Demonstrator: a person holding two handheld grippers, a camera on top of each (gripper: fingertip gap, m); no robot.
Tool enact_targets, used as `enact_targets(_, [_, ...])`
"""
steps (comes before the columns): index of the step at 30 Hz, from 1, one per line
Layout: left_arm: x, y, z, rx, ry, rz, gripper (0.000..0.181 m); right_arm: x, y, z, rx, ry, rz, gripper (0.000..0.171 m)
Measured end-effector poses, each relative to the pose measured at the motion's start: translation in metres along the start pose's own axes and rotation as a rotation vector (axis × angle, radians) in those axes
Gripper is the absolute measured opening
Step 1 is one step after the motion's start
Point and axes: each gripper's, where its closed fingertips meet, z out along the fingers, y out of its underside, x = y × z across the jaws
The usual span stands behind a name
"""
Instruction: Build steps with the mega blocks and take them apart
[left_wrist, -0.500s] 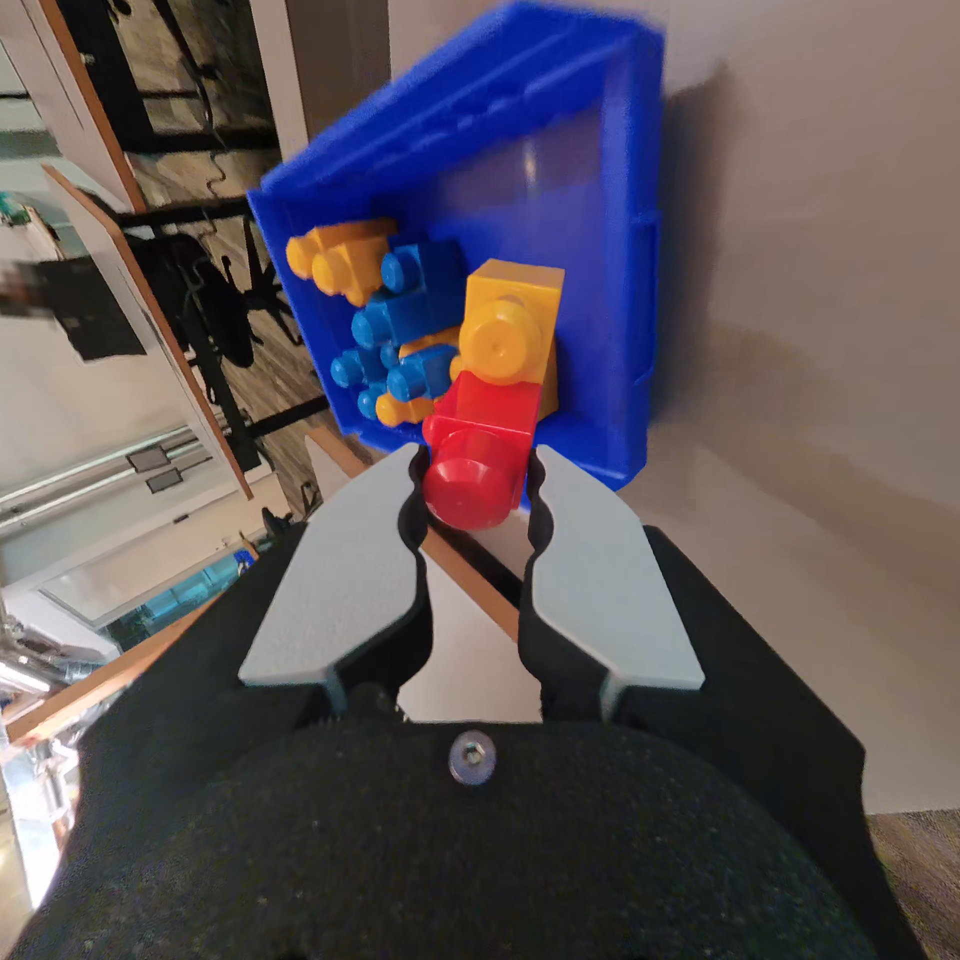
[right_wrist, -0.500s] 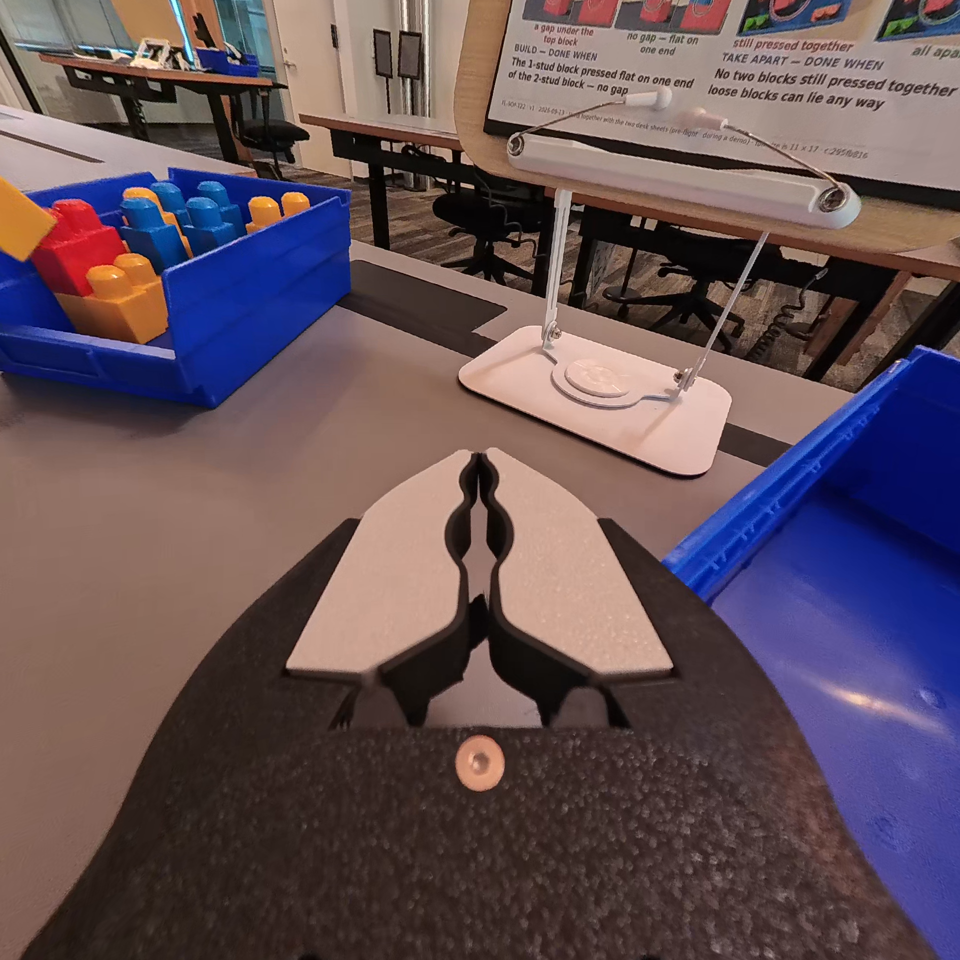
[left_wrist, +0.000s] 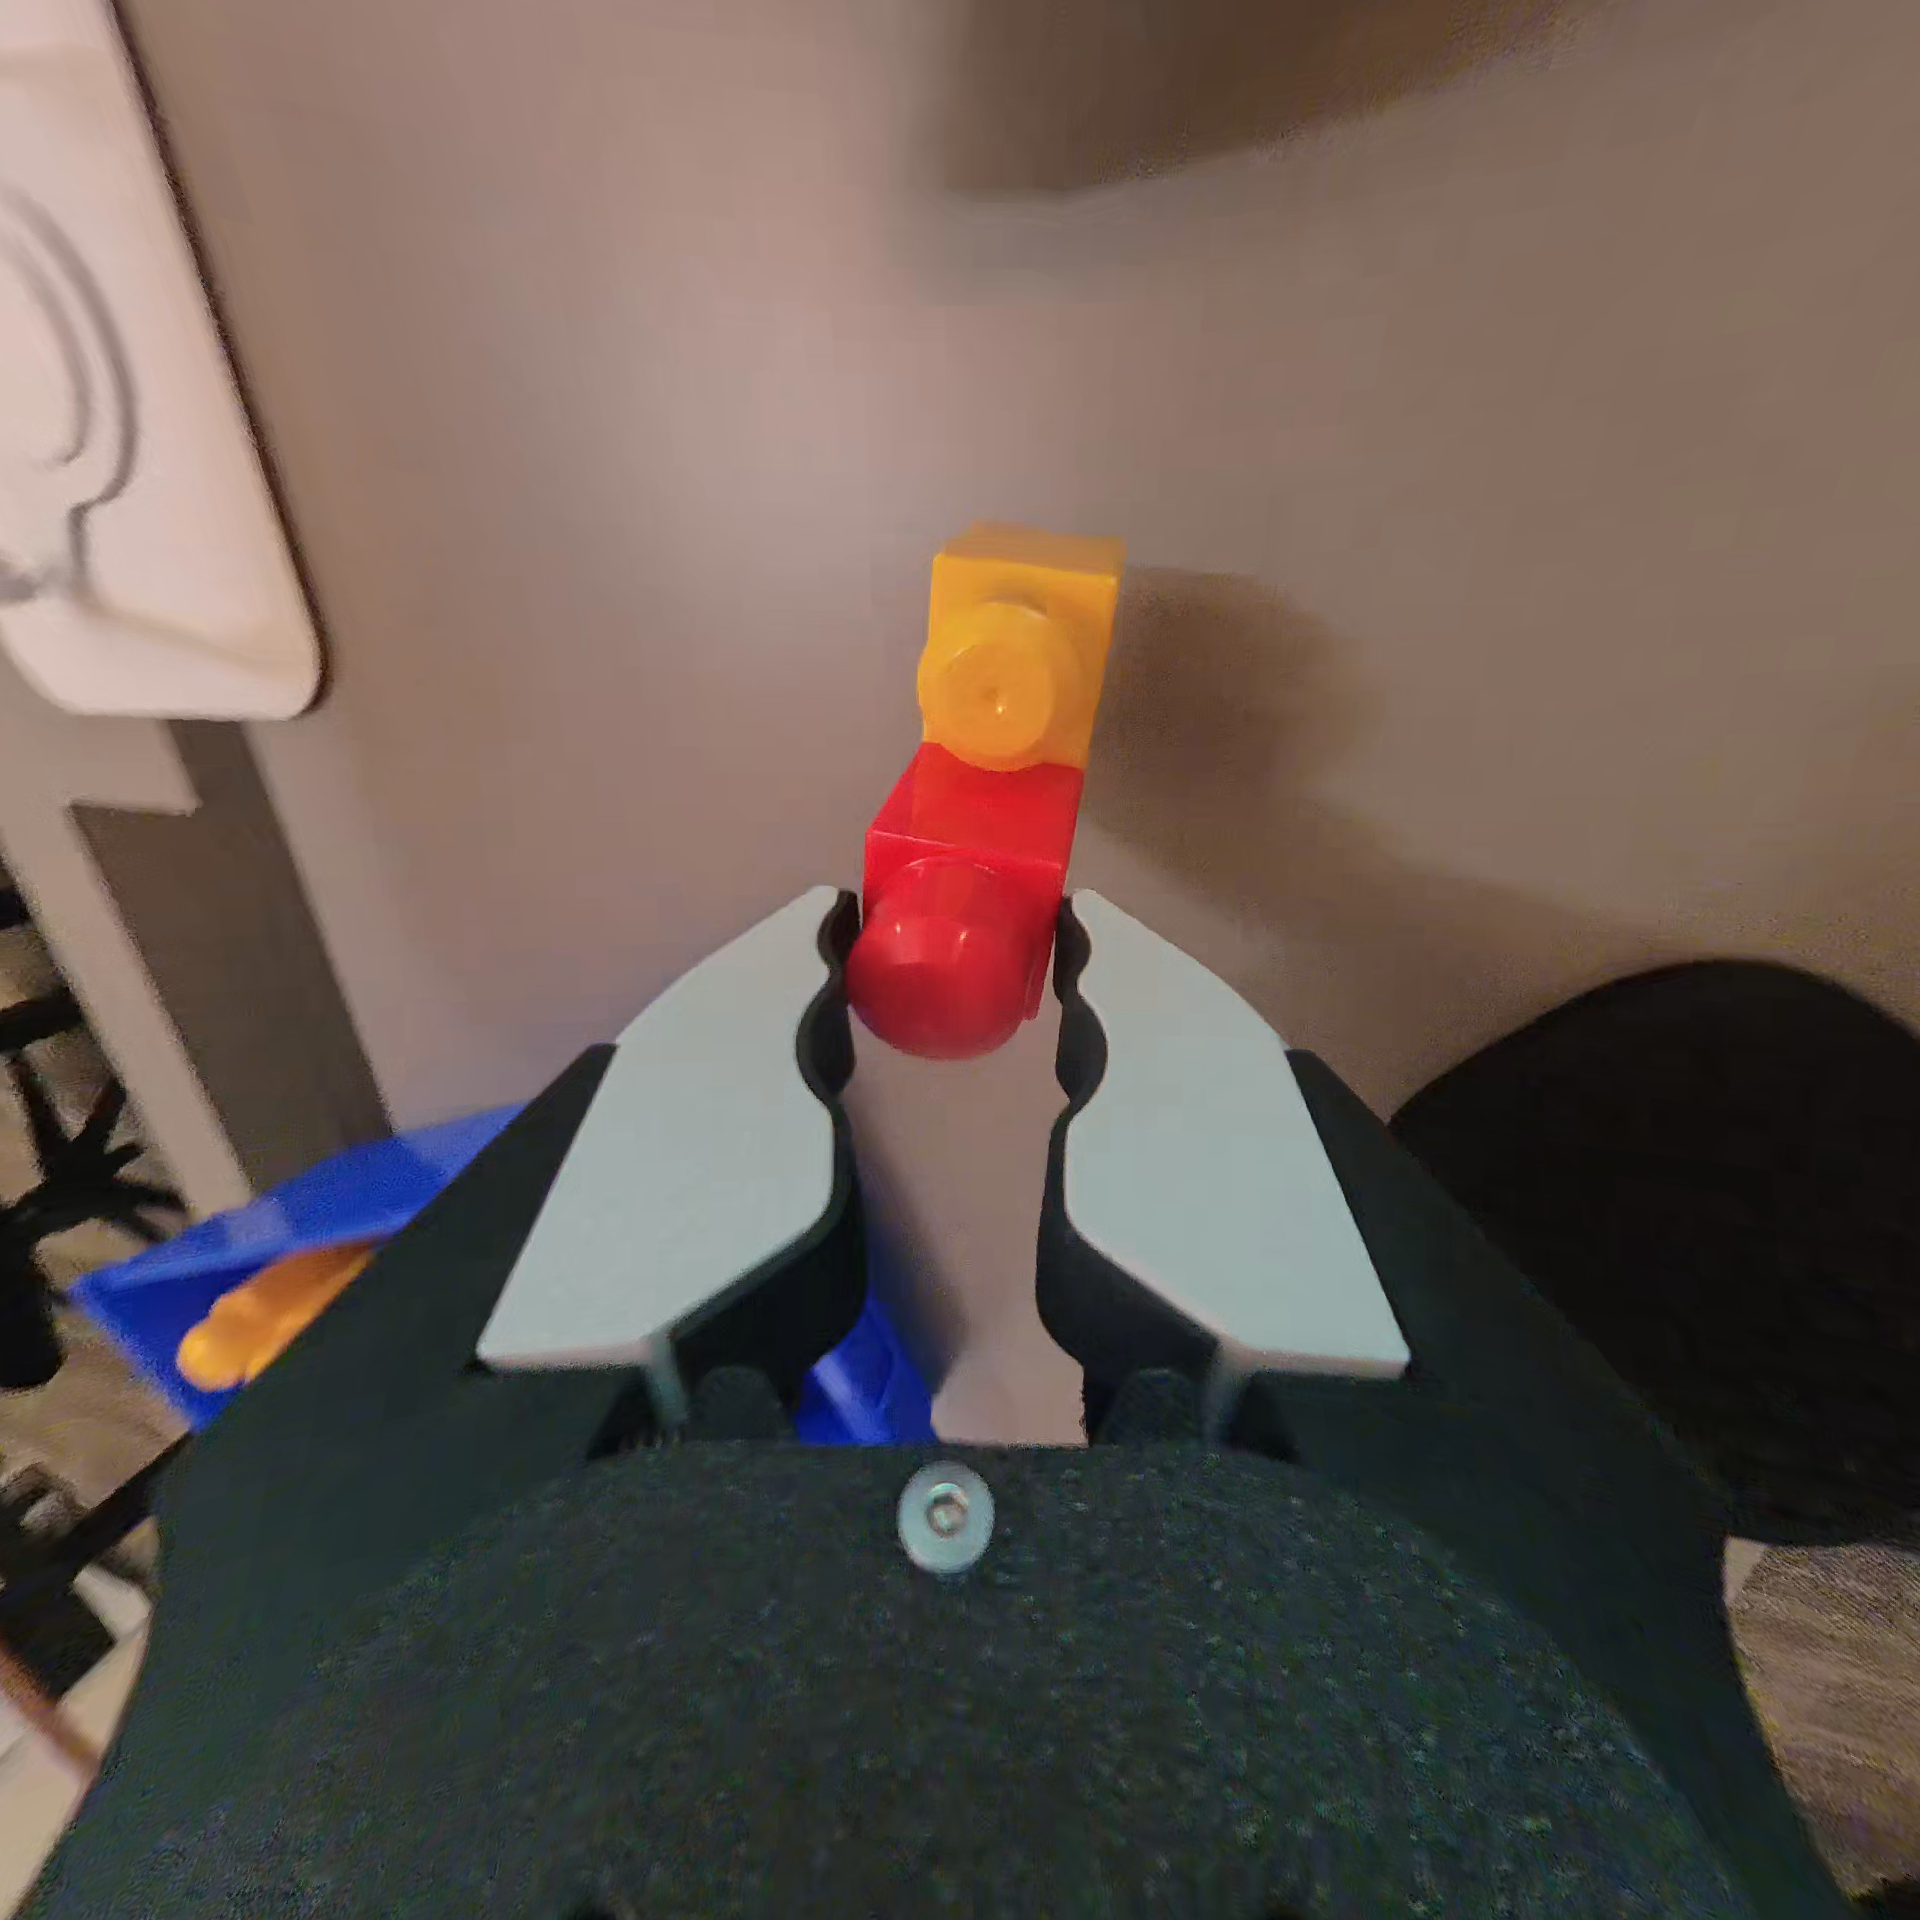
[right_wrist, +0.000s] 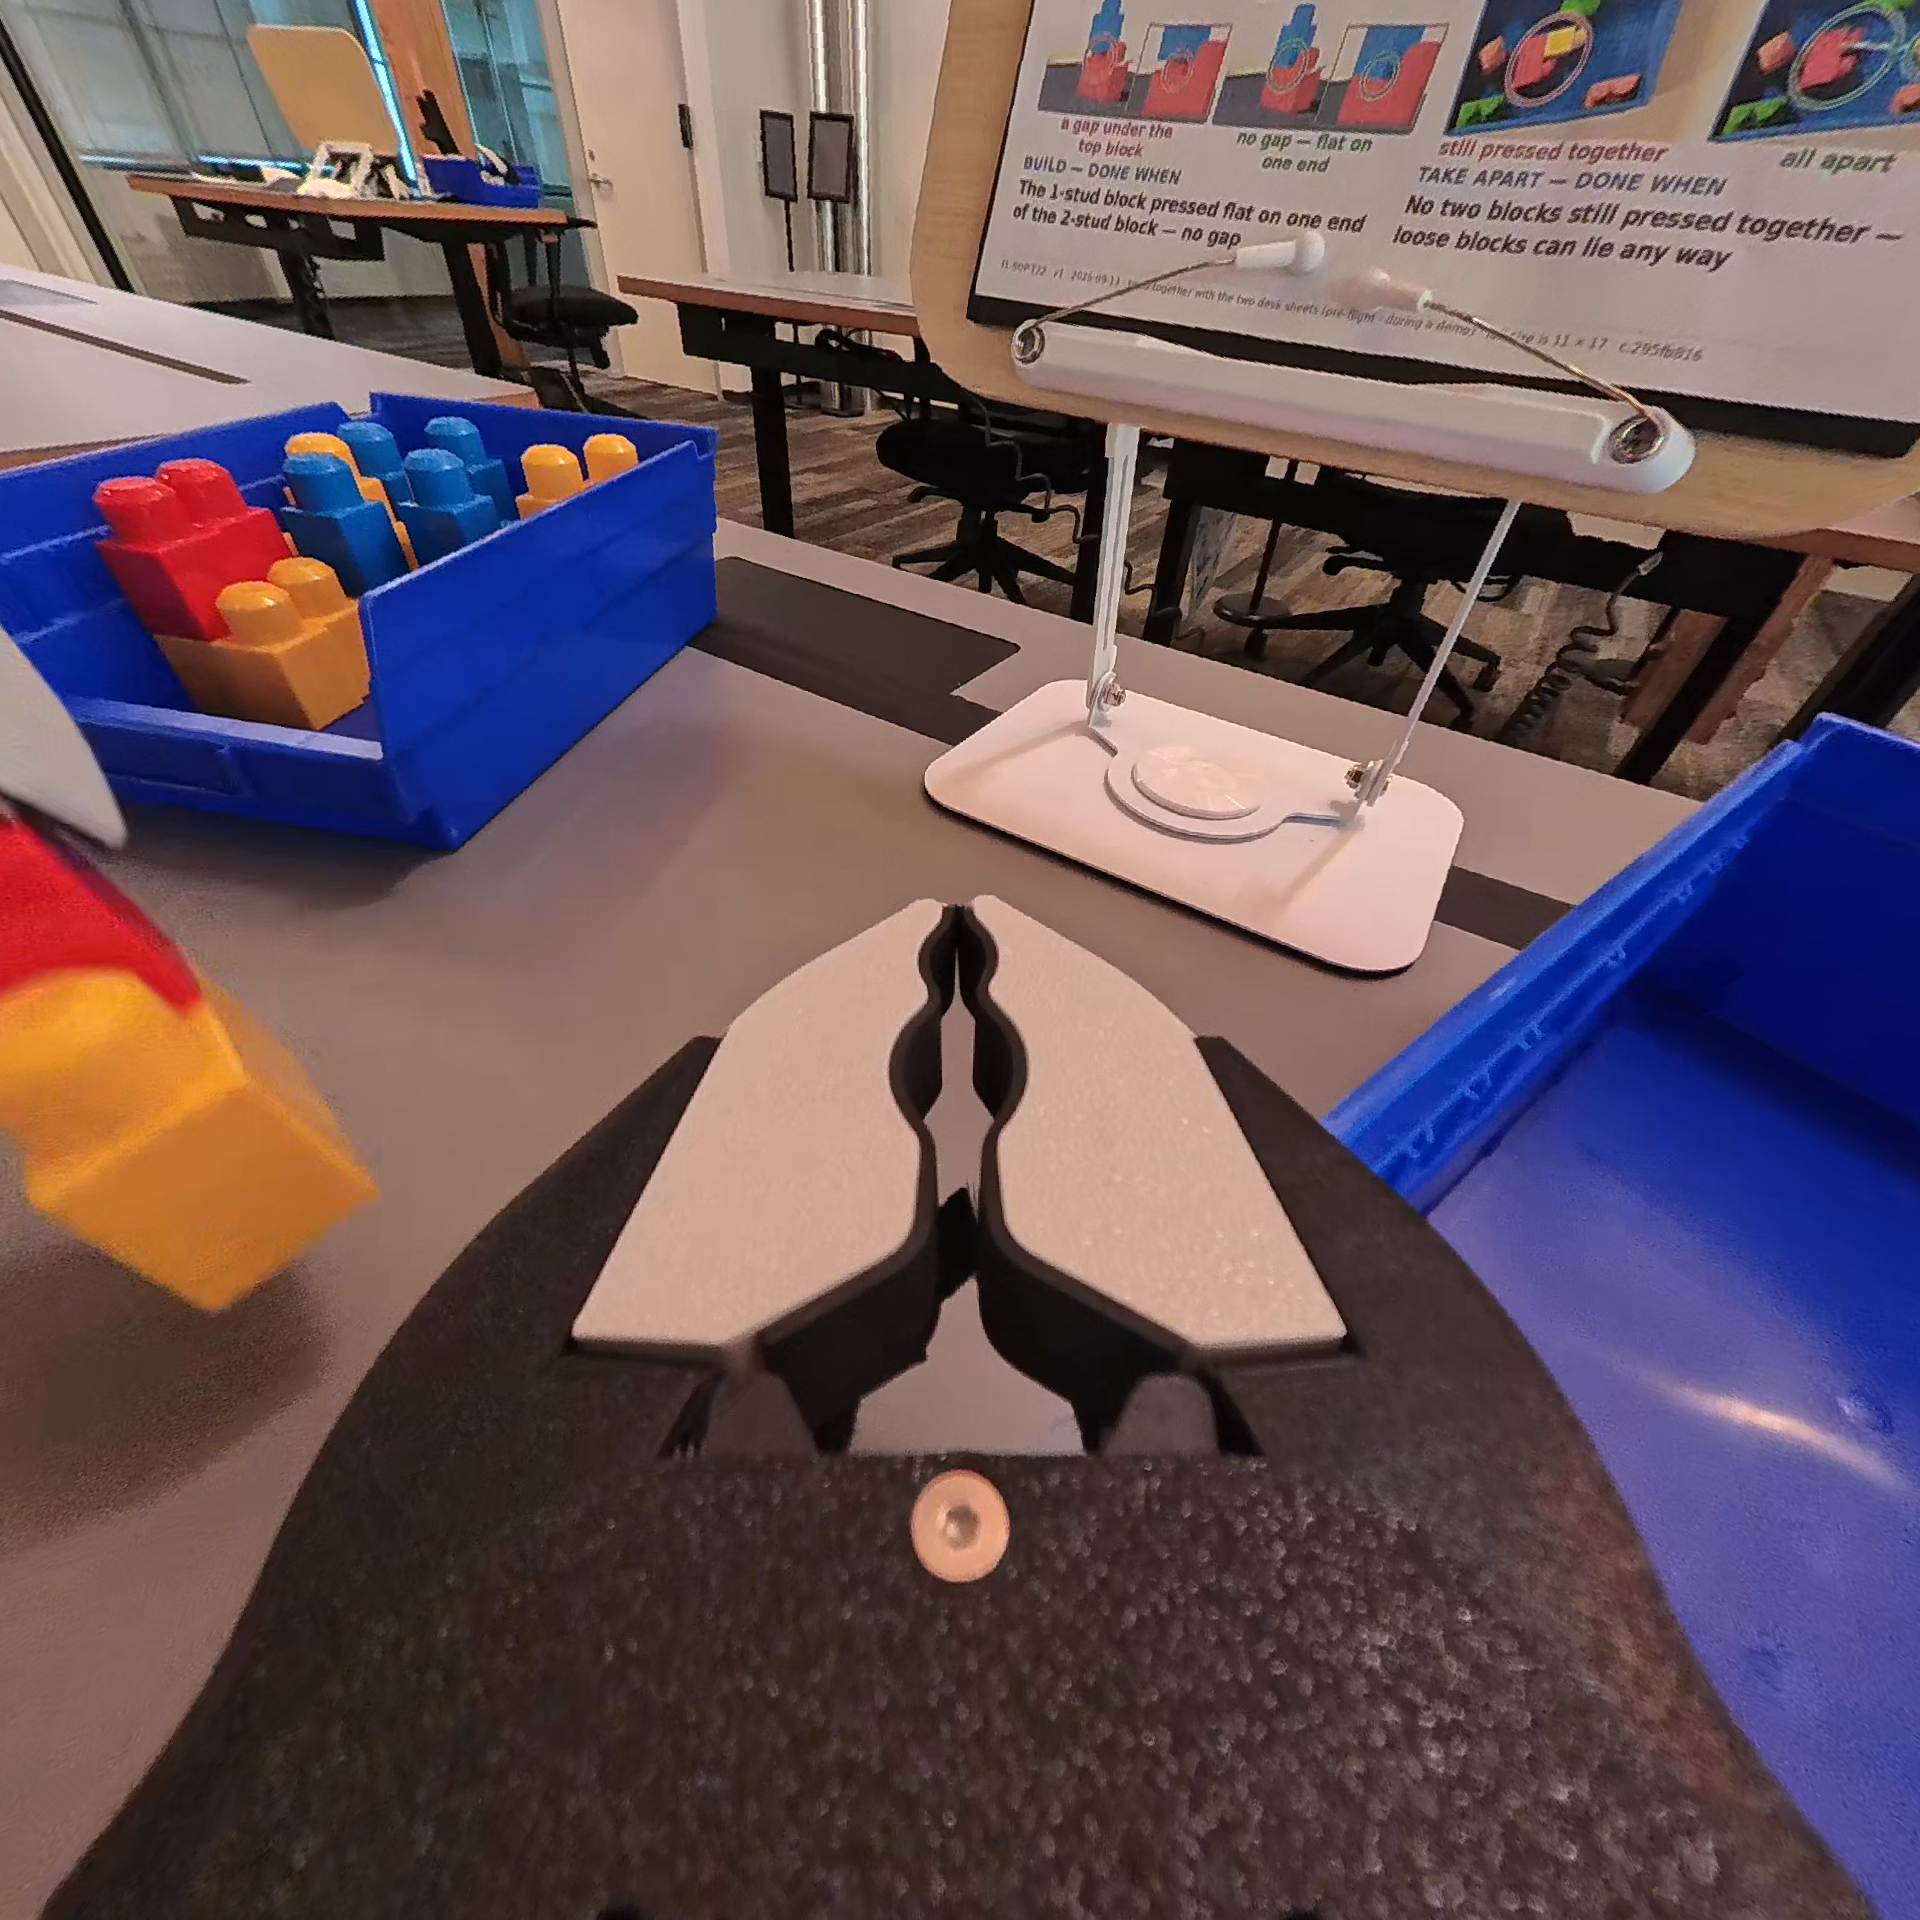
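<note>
My left gripper is shut on a red block that is pressed onto a yellow block; the pair hangs over the grey table. The same pair shows blurred at the left edge of the right wrist view, red block above yellow block, held above the table. My right gripper is shut and empty, low over the table's middle. A blue bin at the far left holds red, blue and yellow blocks.
A second blue bin stands at the right, nothing showing in it. A white stand base carries an instruction board behind the table's middle. Desks and office chairs stand beyond the table. The other gripper's dark body shows at right. The left gripper's tips are roughly 15 centimetres from the right gripper's.
My left gripper has carried the red-and-yellow pair out of the left bin and over the open table toward my right gripper. The right gripper has stayed shut and nearly still.
</note>
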Motion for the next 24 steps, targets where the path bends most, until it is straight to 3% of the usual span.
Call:
enact_targets(7, [0.006, -0.034, 0.037, 0.034, 0.097, 0.000, 0.036, 0.000, -0.003, -0.001, 0.006, -0.009, 0.009, 0.000])
enact_targets(13, [0.003, -0.044, 0.041, 0.142, 0.076, -0.043, 0.038, -0.001, -0.003, -0.001, 0.005, -0.014, 0.012, 0.000])
enact_targets(24, [0.002, -0.046, 0.037, 0.573, 0.091, -0.295, 0.052, -0.006, -0.003, -0.001, 0.015, -0.046, 0.006, 0.000])
